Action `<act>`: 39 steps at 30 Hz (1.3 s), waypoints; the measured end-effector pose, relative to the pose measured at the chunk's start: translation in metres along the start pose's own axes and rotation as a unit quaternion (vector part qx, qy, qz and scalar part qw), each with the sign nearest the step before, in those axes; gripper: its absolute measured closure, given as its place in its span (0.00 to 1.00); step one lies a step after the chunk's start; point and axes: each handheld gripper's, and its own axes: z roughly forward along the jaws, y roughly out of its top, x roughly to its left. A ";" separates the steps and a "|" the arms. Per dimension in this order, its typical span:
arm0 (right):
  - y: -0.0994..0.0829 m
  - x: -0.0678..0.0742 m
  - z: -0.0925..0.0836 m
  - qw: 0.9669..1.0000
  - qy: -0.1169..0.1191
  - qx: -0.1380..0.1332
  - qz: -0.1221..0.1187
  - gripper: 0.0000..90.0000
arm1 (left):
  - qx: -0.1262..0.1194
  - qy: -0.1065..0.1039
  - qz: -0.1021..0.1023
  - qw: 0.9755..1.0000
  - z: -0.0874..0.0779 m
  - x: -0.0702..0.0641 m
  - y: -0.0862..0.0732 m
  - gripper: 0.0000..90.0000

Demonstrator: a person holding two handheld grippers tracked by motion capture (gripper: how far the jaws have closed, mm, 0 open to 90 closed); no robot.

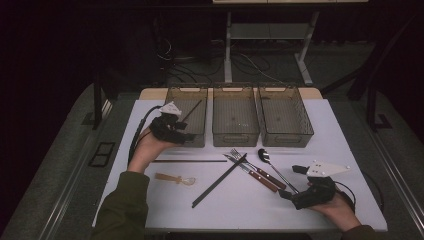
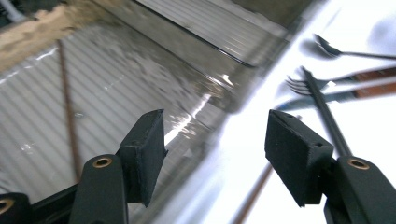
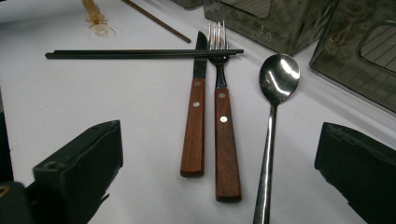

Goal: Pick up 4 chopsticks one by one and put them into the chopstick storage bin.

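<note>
Sorting cutlery into bins: your left gripper point(image 1: 176, 131) hangs over the left bin point(image 1: 198, 138), jaws spread and empty, one chopstick point(image 1: 192, 111) inside. Fetch its mate point(image 1: 190, 160) from the bench next; right gripper point(image 1: 291, 182) waits spread.

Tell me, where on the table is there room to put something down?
The white table is bare at its near left corner, below the small wooden scoop. The strip along the far right edge, beside the right bin, is bare too. The middle is crowded: black chopstick, knife, fork, spoon.
</note>
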 end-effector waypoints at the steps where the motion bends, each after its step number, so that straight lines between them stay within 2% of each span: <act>1: 0.000 0.000 0.000 1.000 0.000 0.000 0.000 0.01 | -0.001 -0.005 0.002 1.000 0.000 -0.004 -0.004 0.43; 3: 0.000 0.000 0.000 1.000 -0.001 -0.001 0.000 0.01 | 0.008 -0.006 0.014 1.000 0.002 -0.008 -0.012 0.47; 8: 0.000 0.000 0.000 1.000 -0.002 0.001 0.001 0.01 | 0.023 -0.011 0.028 0.999 0.005 -0.014 -0.035 0.60; 11: -0.001 0.000 0.001 1.000 -0.002 0.002 -0.001 0.01 | 0.031 -0.024 0.040 0.998 0.006 -0.013 -0.046 0.68; 16: -0.001 0.000 0.000 1.000 -0.007 0.004 -0.003 0.01 | 0.041 -0.032 0.041 0.998 0.009 -0.010 -0.059 0.76; 20: -0.002 0.000 0.000 1.000 -0.008 0.005 -0.002 0.01 | 0.050 -0.033 0.051 0.997 0.014 -0.007 -0.063 0.79; 23: -0.002 -0.001 0.000 1.000 -0.007 0.006 0.000 0.01 | 0.055 -0.036 0.045 0.997 0.019 -0.006 -0.065 0.80; 24: -0.002 -0.001 0.000 1.000 -0.007 0.006 0.001 0.01 | 0.057 -0.037 0.051 0.996 0.021 -0.004 -0.065 0.80; 27: -0.002 -0.001 0.000 1.000 -0.006 0.006 -0.001 0.01 | 0.064 -0.043 0.050 0.996 0.026 -0.002 -0.068 0.80; 29: -0.002 -0.001 0.000 1.000 -0.006 0.006 0.000 0.01 | 0.062 -0.047 0.047 0.996 0.028 -0.001 -0.069 0.80; 34: -0.002 0.000 0.000 1.000 -0.006 0.006 0.000 0.01 | 0.066 -0.048 0.056 0.995 0.030 0.003 -0.069 0.83; 39: -0.002 0.000 0.001 1.000 -0.005 0.006 -0.001 0.01 | 0.060 -0.056 0.050 0.995 0.030 0.004 -0.071 0.87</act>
